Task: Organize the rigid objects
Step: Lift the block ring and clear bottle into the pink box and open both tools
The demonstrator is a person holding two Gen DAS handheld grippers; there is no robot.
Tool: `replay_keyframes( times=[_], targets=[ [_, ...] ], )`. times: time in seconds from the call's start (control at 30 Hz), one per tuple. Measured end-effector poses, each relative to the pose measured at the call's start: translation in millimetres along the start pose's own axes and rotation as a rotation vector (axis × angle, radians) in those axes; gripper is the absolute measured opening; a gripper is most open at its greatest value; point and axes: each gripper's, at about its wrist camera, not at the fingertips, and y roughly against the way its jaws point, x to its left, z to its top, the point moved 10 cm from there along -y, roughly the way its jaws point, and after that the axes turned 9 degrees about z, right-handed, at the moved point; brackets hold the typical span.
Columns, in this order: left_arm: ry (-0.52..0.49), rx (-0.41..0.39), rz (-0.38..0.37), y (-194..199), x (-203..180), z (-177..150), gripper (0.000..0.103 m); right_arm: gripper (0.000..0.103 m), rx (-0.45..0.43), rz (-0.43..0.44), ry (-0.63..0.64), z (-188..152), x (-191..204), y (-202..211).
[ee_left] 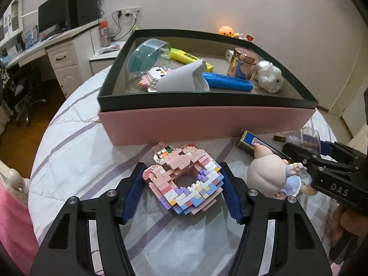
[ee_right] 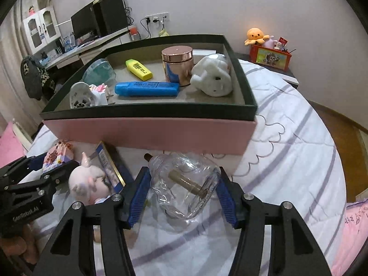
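Observation:
A pink and purple brick-built ring (ee_left: pixel 184 179) lies on the bed. My left gripper (ee_left: pixel 182 189) is open, its blue pads on either side of the ring. A clear glass bottle with a cork (ee_right: pixel 184 184) lies between the pads of my right gripper (ee_right: pixel 182 194), which touch its sides. A pink pig doll (ee_left: pixel 266 172) and a blue and gold tin (ee_left: pixel 253 143) lie between the two grippers. The dark-rimmed pink box (ee_left: pixel 207 122) behind holds a blue marker (ee_left: pixel 226 81), a yellow marker (ee_right: pixel 139 69), a rose-gold jar (ee_right: pixel 177 65) and a white figure (ee_right: pixel 212 76).
The quilted bed cover (ee_right: pixel 287 149) falls away to the right towards wooden floor (ee_right: pixel 340 151). A desk with a monitor (ee_left: pixel 53 20) stands at the back left. A nightstand with an orange plush (ee_right: pixel 255 35) stands at the back right.

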Motion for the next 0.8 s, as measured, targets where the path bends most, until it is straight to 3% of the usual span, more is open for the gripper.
replay_keyframes(
  times=[0.43,0.8],
  targets=[
    [0.038,-0.065,0.008,34,21,14,0.064,0.057,-0.067,0.048,-0.006,15,15,35],
    [0.033,-0.177,0.007,60,28,67,0.064,0.058,-0.185,0.069,0.071,79,35,65]
  ],
)
